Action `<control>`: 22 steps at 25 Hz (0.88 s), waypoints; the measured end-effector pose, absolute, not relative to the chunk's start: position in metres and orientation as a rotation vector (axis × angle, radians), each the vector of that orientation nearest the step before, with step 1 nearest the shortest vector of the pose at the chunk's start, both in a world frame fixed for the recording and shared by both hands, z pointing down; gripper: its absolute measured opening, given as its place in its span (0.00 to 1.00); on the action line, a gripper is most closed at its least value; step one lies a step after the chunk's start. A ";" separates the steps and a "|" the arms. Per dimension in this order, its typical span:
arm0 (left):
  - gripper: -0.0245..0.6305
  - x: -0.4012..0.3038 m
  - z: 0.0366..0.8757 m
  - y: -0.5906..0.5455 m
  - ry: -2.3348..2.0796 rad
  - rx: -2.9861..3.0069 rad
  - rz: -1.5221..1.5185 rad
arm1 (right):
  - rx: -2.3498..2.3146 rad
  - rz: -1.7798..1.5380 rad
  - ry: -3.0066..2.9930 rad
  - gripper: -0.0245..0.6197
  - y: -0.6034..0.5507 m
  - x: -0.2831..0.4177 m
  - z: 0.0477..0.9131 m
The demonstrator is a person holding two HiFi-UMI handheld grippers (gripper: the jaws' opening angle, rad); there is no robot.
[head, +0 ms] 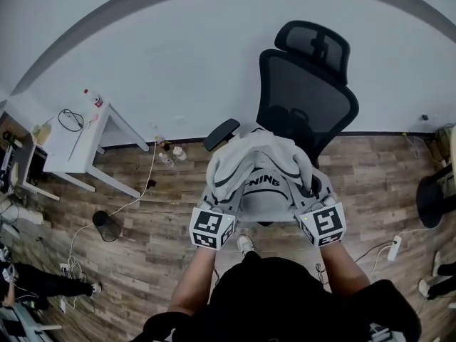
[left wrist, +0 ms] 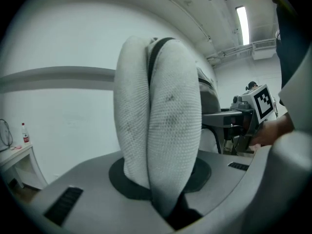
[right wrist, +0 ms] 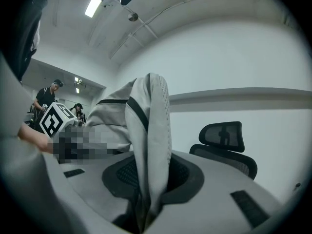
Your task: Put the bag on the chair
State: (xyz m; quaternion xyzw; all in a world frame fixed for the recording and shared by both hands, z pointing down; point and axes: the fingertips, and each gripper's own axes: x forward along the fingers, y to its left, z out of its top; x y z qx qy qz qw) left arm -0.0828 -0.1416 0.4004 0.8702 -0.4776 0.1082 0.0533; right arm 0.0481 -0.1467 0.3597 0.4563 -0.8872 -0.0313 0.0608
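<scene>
I hold a grey-white bag (head: 260, 173) with black trim and lettering between both grippers, in front of the seat of a black mesh office chair (head: 306, 91). My left gripper (head: 219, 206) is shut on the bag's left side. In the left gripper view a fold of the bag's woven fabric (left wrist: 161, 130) stands pinched in that gripper (left wrist: 165, 201). My right gripper (head: 312, 201) is shut on the right side. The right gripper view shows a fabric fold (right wrist: 148, 140) clamped in the right gripper (right wrist: 146, 199), with the chair (right wrist: 224, 145) behind. The bag hides the chair's seat.
A white desk (head: 75, 137) with a bottle (head: 92, 97) stands at the left. Bottles (head: 171, 154) and a black round object (head: 107, 225) sit on the wooden floor, with cables and a power strip (head: 393, 248). Another chair's base (head: 434, 194) is at the right. The white wall is behind.
</scene>
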 end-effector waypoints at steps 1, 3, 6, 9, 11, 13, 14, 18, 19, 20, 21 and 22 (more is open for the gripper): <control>0.19 -0.086 0.400 -0.150 -1.442 2.653 0.333 | 1.393 -0.090 -2.675 0.19 -0.155 0.045 0.360; 0.19 -0.094 0.401 -0.165 -1.420 2.666 0.340 | 1.413 -0.081 -2.656 0.19 -0.170 0.038 0.361; 0.19 -0.104 0.405 -0.189 -1.385 2.677 0.344 | 1.430 -0.075 -2.625 0.19 -0.191 0.027 0.365; 0.19 -0.113 0.409 -0.210 -1.350 2.691 0.351 | 1.456 -0.066 -2.597 0.20 -0.210 0.018 0.368; 0.19 -0.117 0.410 -0.223 -1.321 2.713 0.355 | 1.478 -0.064 -2.580 0.20 -0.221 0.014 0.369; 0.19 -0.121 0.410 -0.235 -1.288 2.741 0.358 | 1.500 -0.063 -2.567 0.20 -0.229 0.010 0.370; 0.19 -0.123 0.410 -0.240 -1.274 2.755 0.361 | 1.510 -0.063 -2.562 0.20 -0.233 0.009 0.371; 0.19 -0.124 0.412 -0.262 -1.252 2.779 0.384 | 1.525 -0.040 -2.546 0.20 -0.251 0.009 0.377; 0.19 -0.123 0.415 -0.267 -1.249 2.777 0.389 | 1.523 -0.033 -2.544 0.20 -0.256 0.010 0.380; 0.19 -0.122 0.418 -0.272 -1.245 2.772 0.393 | 1.518 -0.028 -2.542 0.20 -0.261 0.011 0.384; 0.19 -0.121 0.423 -0.277 -1.242 2.765 0.396 | 1.511 -0.023 -2.540 0.20 -0.266 0.012 0.389; 0.19 -0.119 0.428 -0.281 -1.239 2.756 0.400 | 1.502 -0.014 -2.539 0.20 -0.271 0.013 0.393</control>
